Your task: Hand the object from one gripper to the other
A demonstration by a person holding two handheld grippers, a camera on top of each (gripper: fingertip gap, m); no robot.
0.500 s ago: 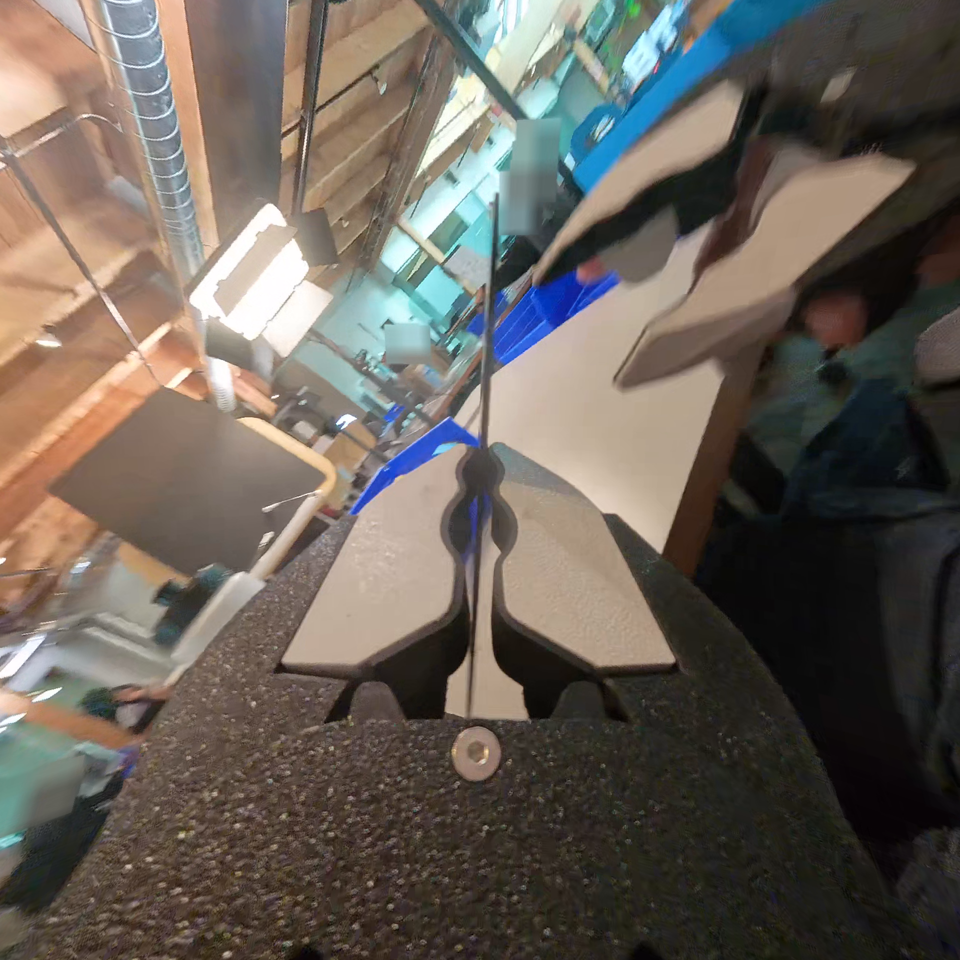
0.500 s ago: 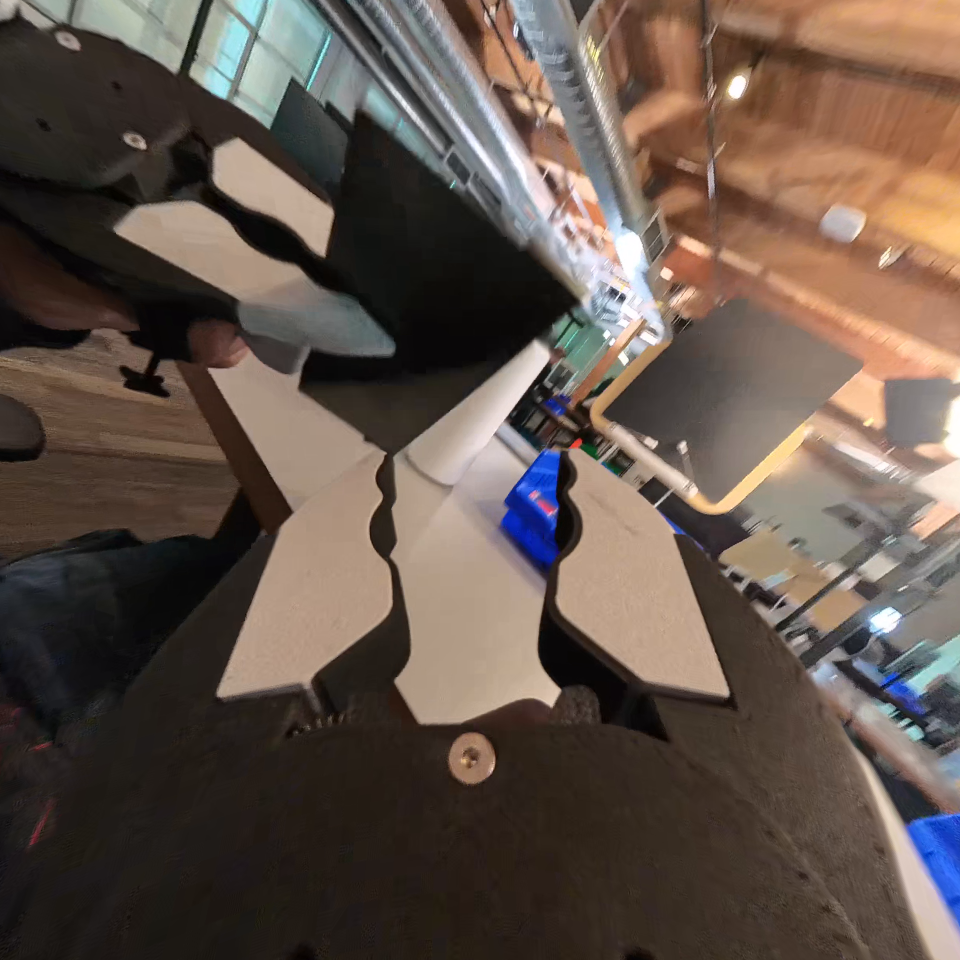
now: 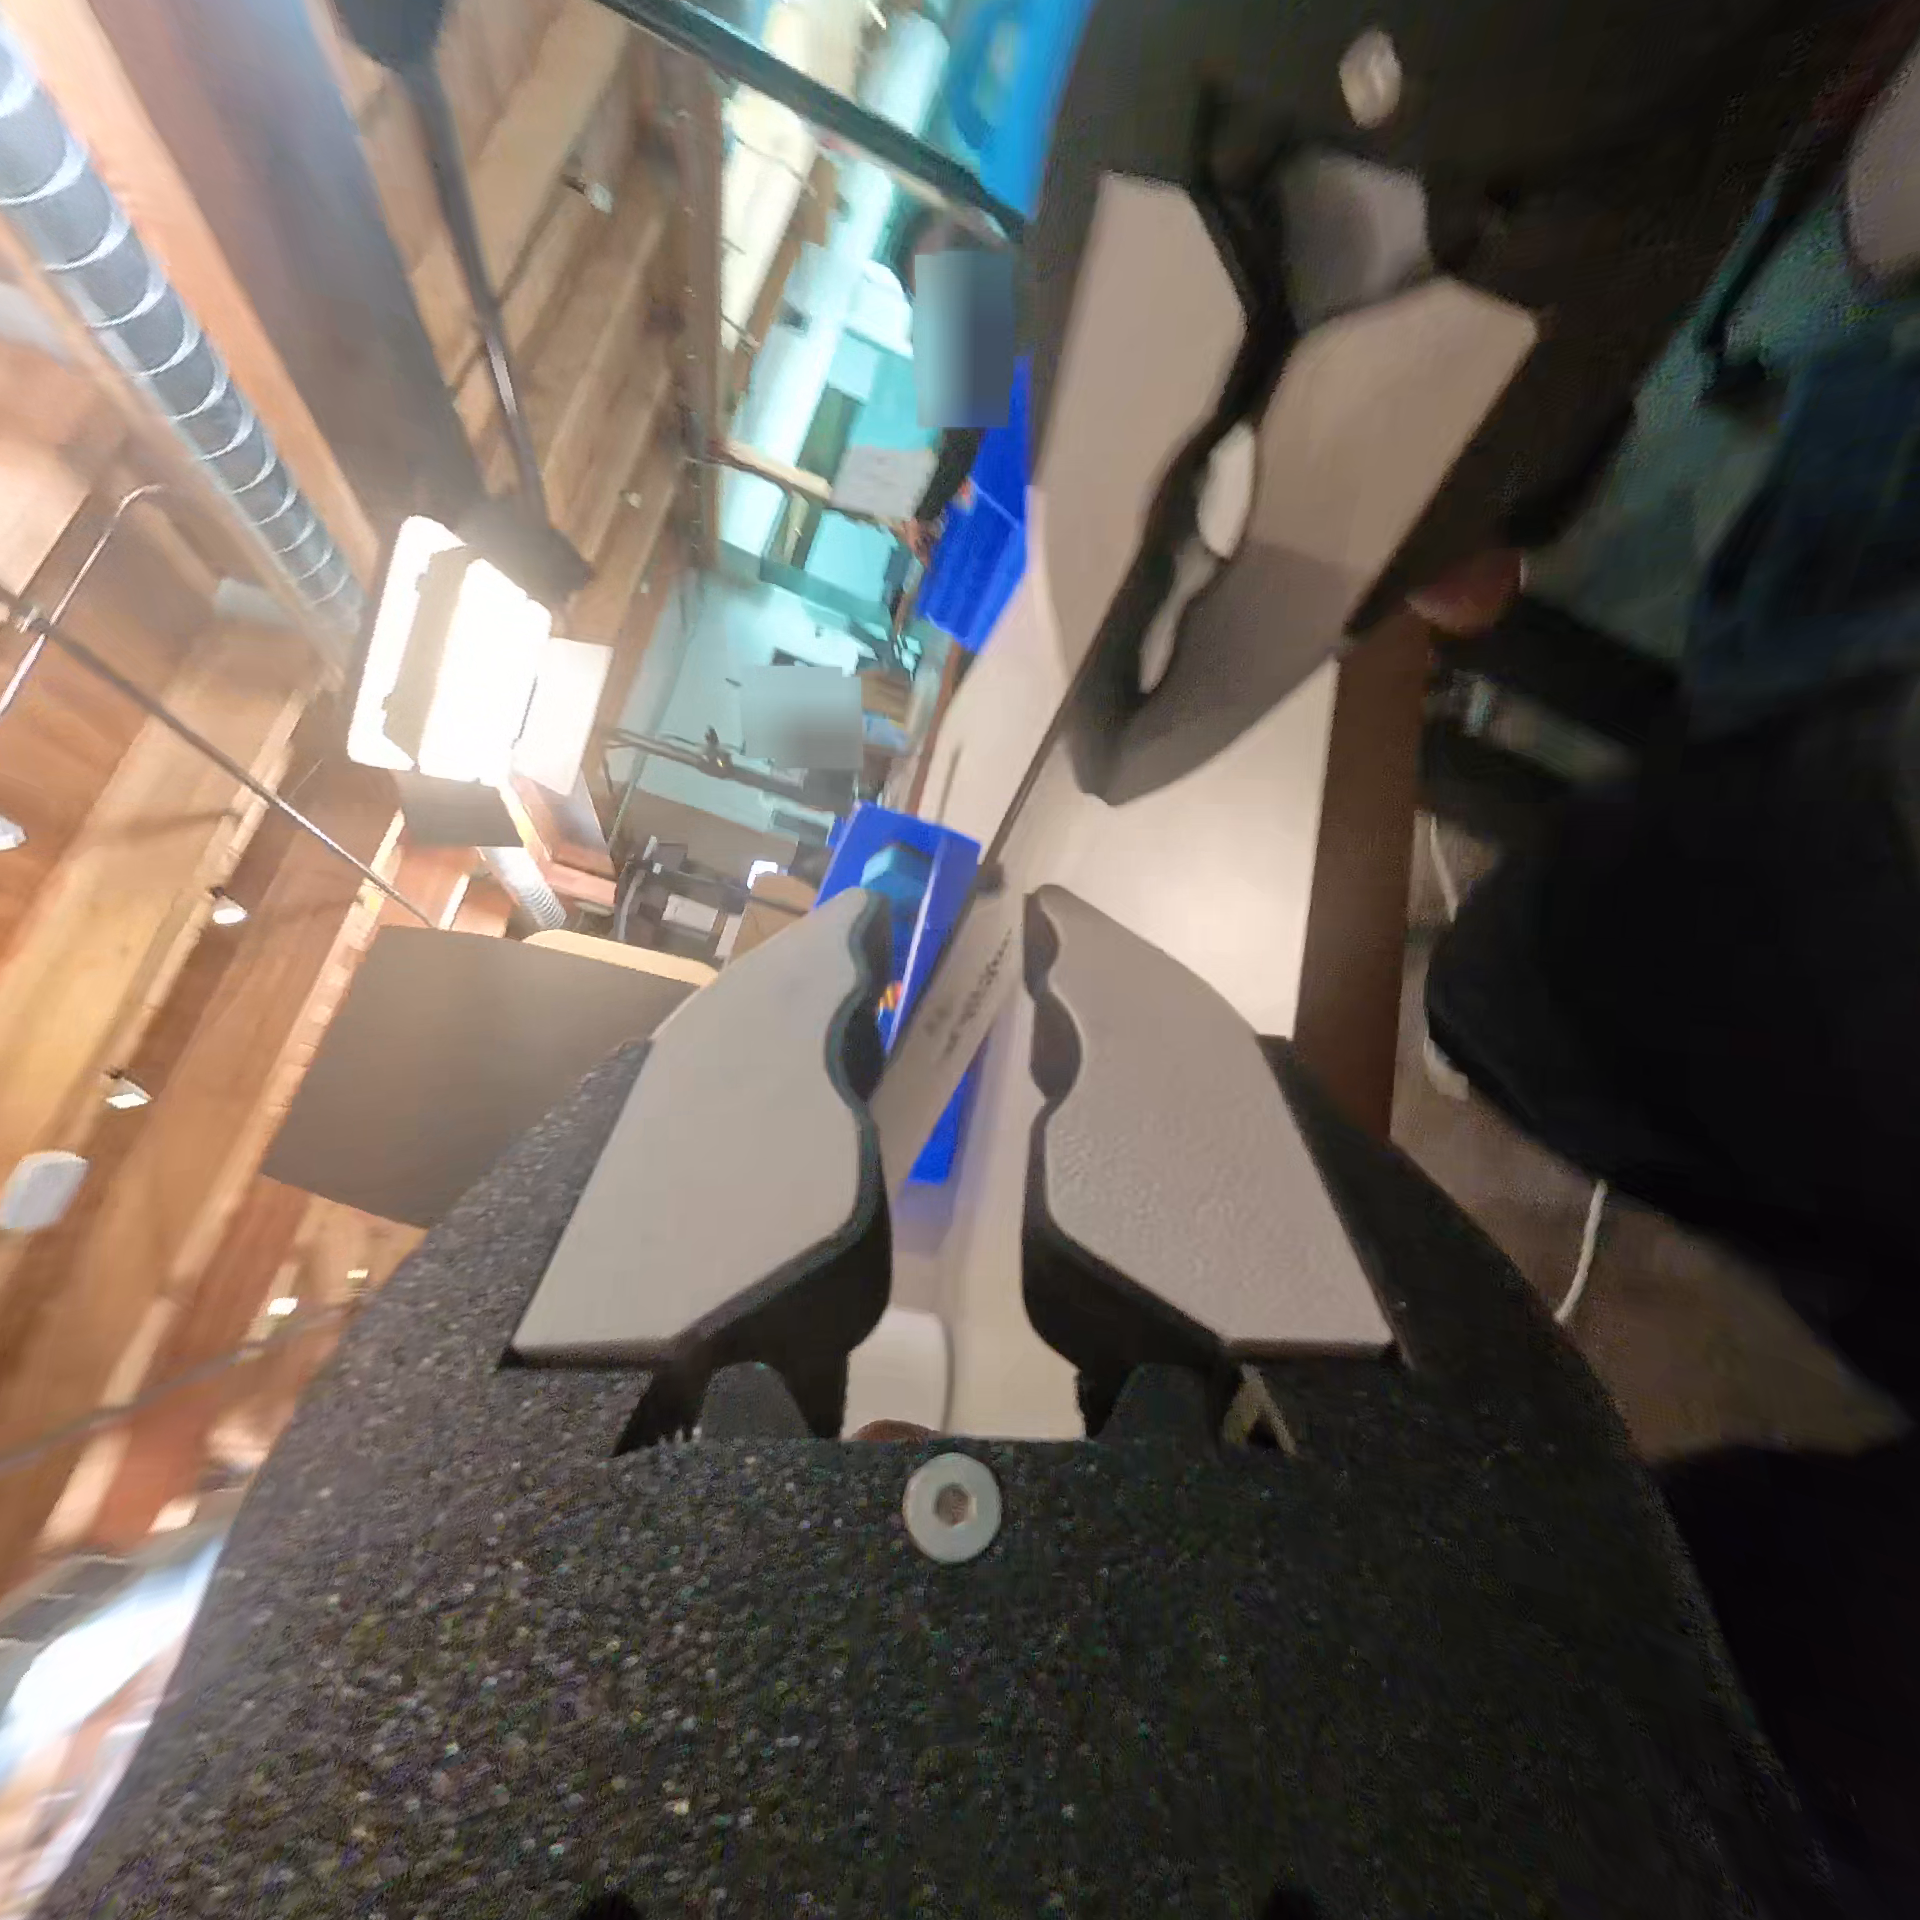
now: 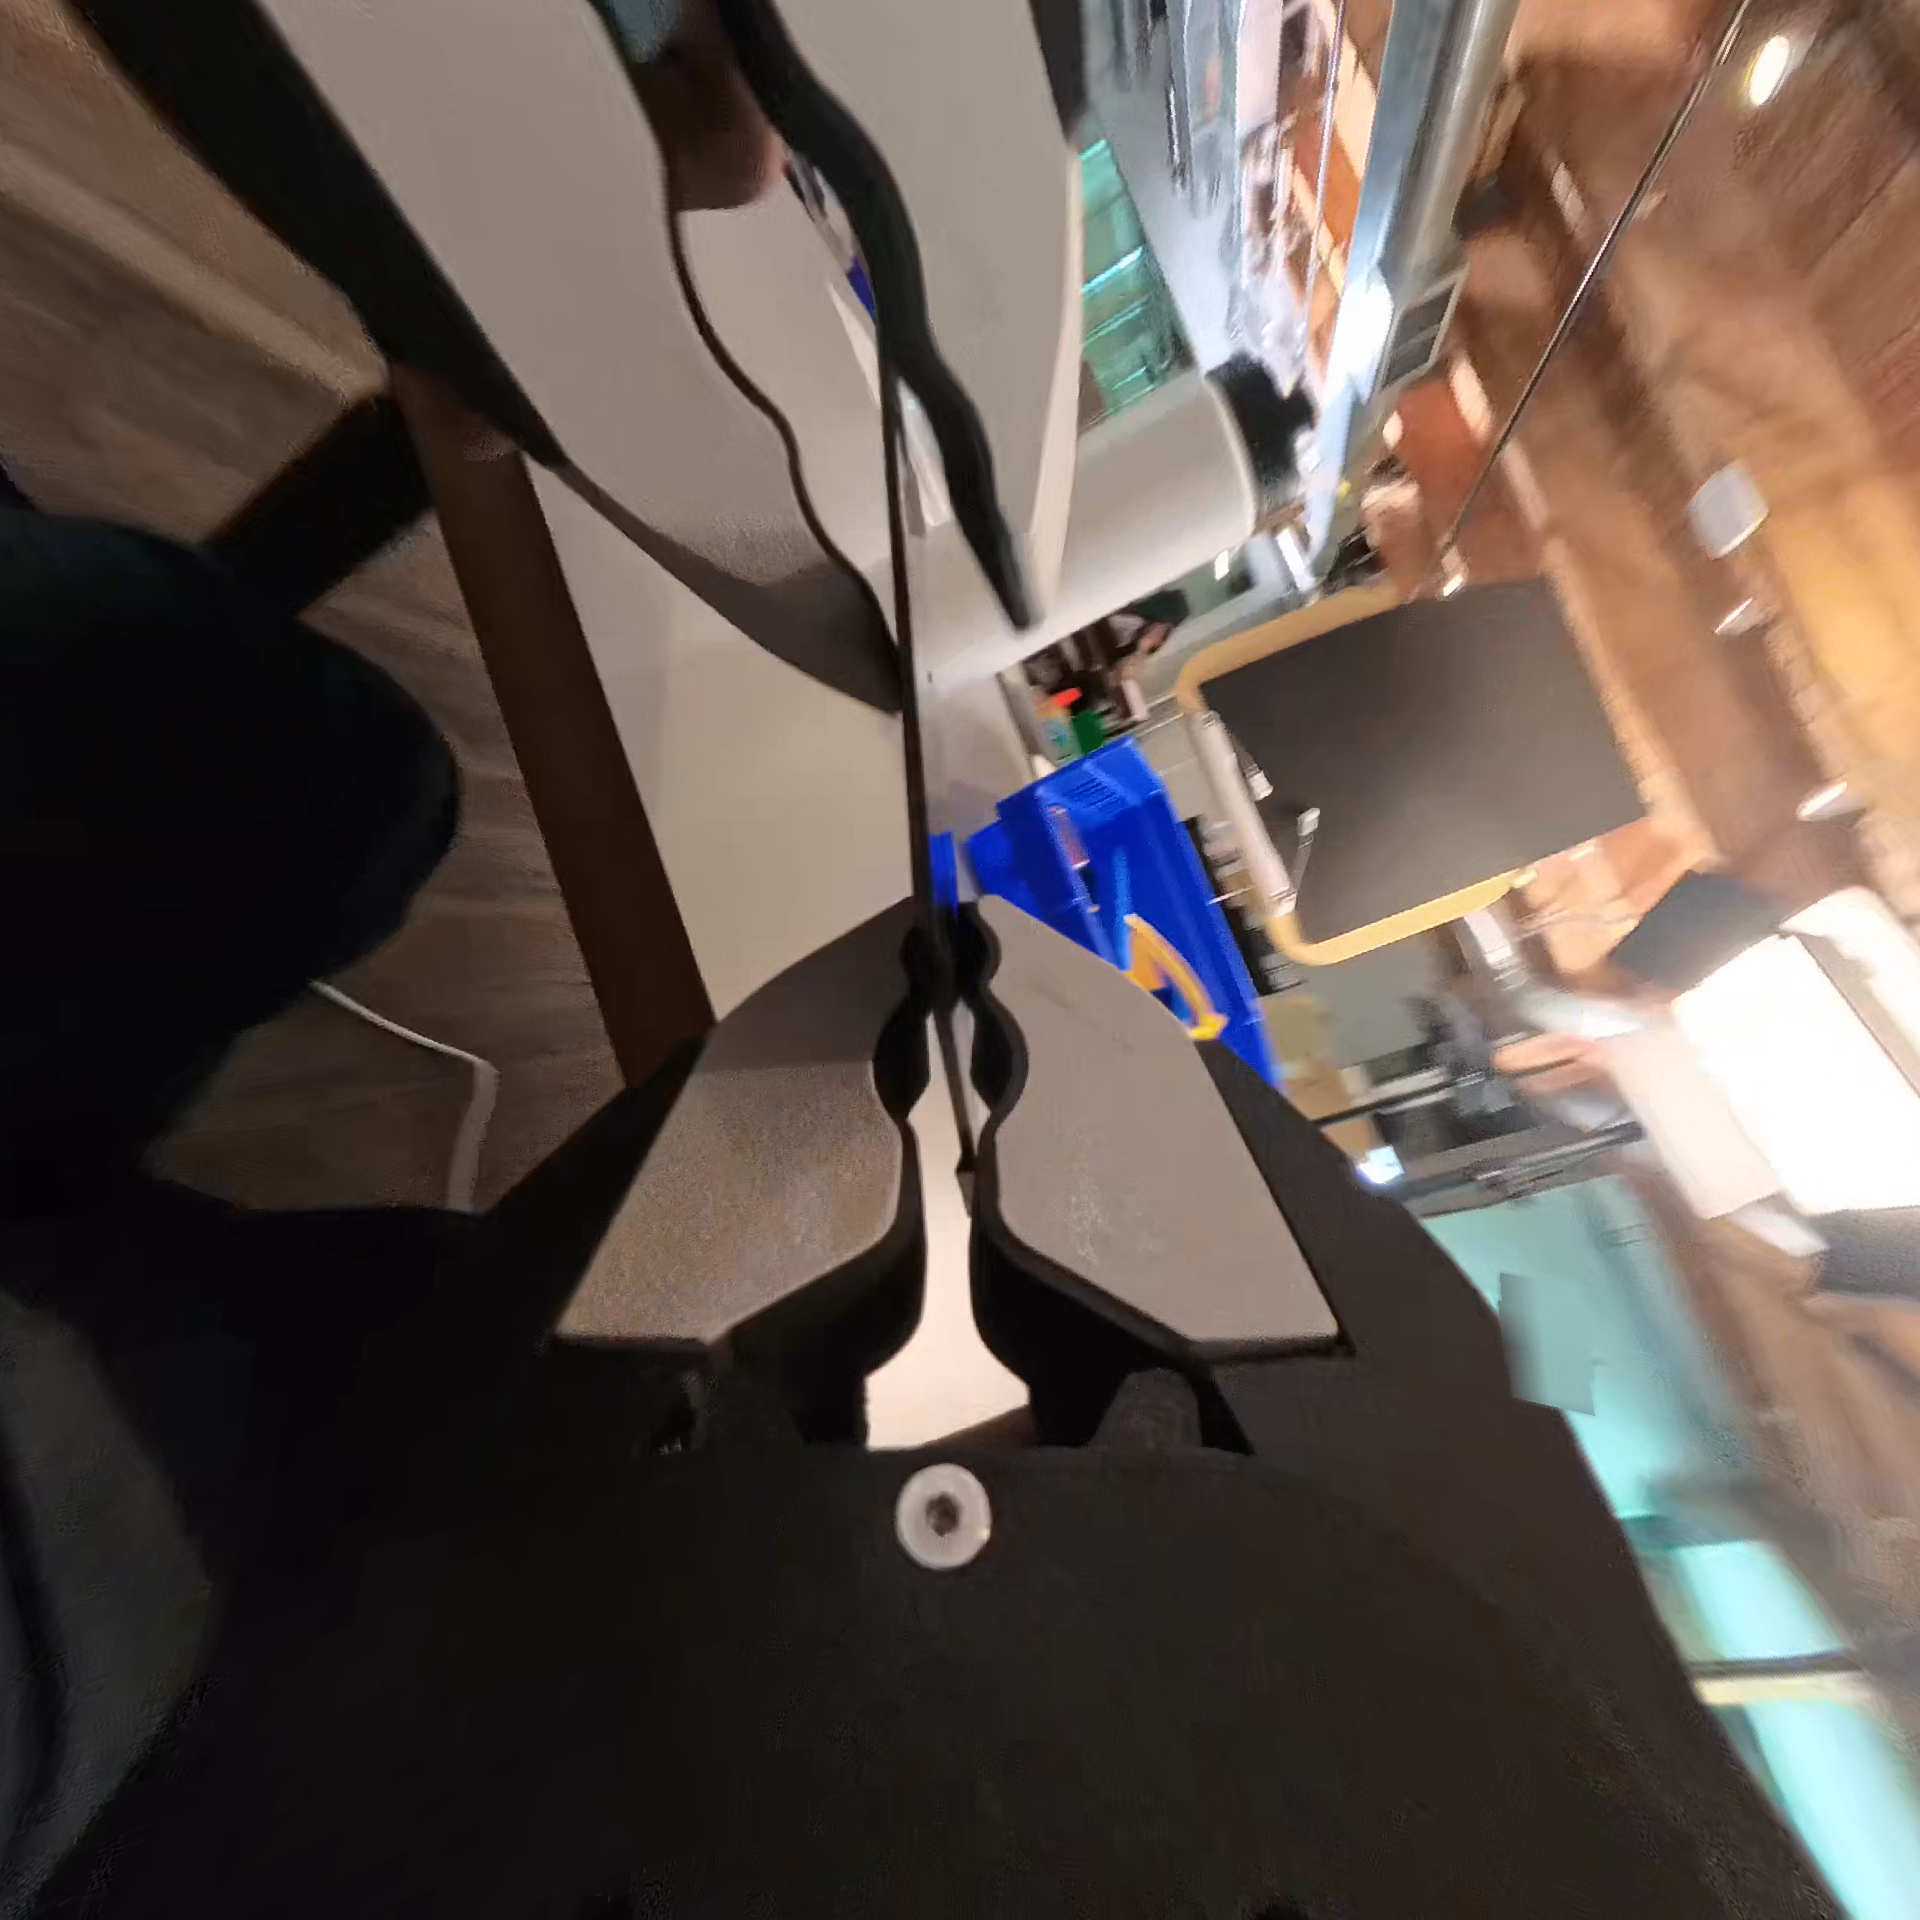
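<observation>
Thin flat object (image 4: 914, 727) pinched in right hand-held gripper (image 4: 948, 961).

Between your left hand-held gripper (image 3: 951, 951) fingers the gap is part-blocked — a thin flat card (image 3: 961, 1013) slants through it. Upper right of the frame, the right hand-held gripper (image 3: 1195, 623) crowds close; blue bins (image 3: 914, 904) stand beyond on the worktop (image 3: 1226, 883).

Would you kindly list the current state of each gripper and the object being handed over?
left gripper: open, its fingers apart on either side of the thin flat object.
right gripper: shut on the thin flat object.
thin flat object: edge-on, clamped at one end by the right gripper, its other end between the left gripper's fingers.
</observation>
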